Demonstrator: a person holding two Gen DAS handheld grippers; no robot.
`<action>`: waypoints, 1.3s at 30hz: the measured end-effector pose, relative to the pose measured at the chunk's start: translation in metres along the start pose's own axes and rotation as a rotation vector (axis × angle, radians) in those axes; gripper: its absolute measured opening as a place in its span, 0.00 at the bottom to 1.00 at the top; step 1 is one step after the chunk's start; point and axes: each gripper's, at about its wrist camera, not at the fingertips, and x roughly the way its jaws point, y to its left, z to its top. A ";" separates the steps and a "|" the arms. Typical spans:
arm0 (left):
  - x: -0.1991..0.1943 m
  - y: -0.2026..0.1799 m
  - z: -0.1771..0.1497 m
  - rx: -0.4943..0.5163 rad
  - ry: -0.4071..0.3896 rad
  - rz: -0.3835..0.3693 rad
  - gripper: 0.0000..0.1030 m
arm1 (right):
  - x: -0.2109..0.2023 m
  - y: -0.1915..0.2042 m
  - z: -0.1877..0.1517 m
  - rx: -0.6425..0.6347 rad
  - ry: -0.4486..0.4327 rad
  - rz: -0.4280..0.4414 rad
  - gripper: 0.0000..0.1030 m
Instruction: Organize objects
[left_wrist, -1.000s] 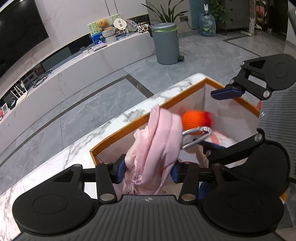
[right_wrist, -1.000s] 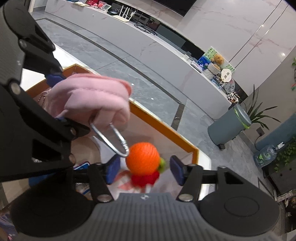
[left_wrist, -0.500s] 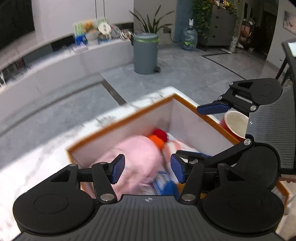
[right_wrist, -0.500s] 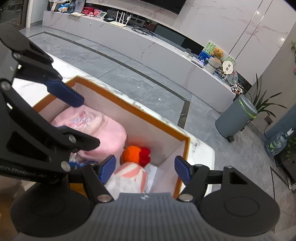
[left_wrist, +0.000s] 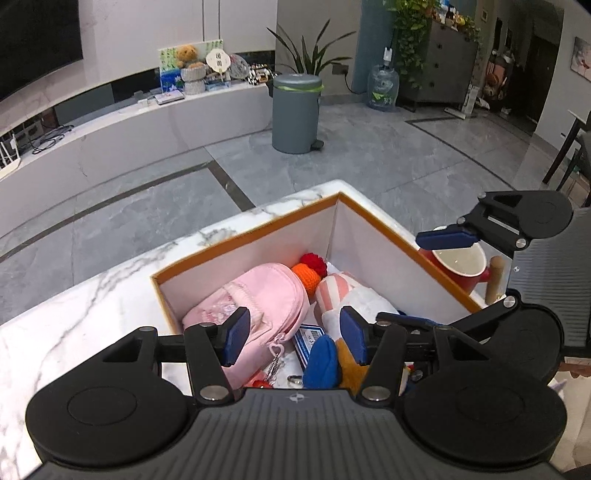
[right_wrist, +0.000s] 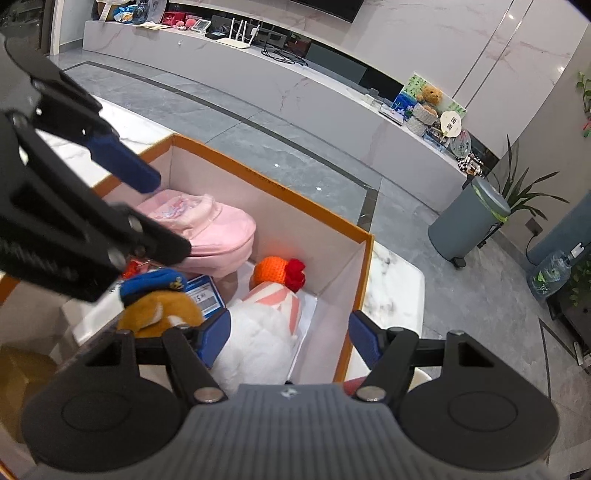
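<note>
Both my tools spread, holding nothing: left tool (left_wrist: 293, 334), right tool (right_wrist: 290, 338). Pink pouch (left_wrist: 258, 295) and orange knit toy (left_wrist: 308, 275) lie inside box (left_wrist: 373, 221), frame center. Red cup (left_wrist: 461, 267) on worktop (left_wrist: 92, 295), right edge, probably left to sort.

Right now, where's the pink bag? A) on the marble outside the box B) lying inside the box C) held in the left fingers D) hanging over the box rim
B: the pink bag lies inside the box next to the orange ball, and both the left gripper and the right gripper are open and hold nothing.
</note>
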 end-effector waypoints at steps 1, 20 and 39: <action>-0.006 0.001 -0.001 -0.004 -0.009 0.002 0.63 | -0.005 0.001 0.001 0.001 -0.002 -0.004 0.70; -0.119 0.000 -0.040 -0.145 -0.192 0.158 1.00 | -0.152 0.038 0.025 0.103 -0.082 -0.100 0.92; -0.149 0.002 -0.094 -0.208 -0.191 0.304 1.00 | -0.186 0.074 -0.001 0.356 -0.167 -0.222 0.99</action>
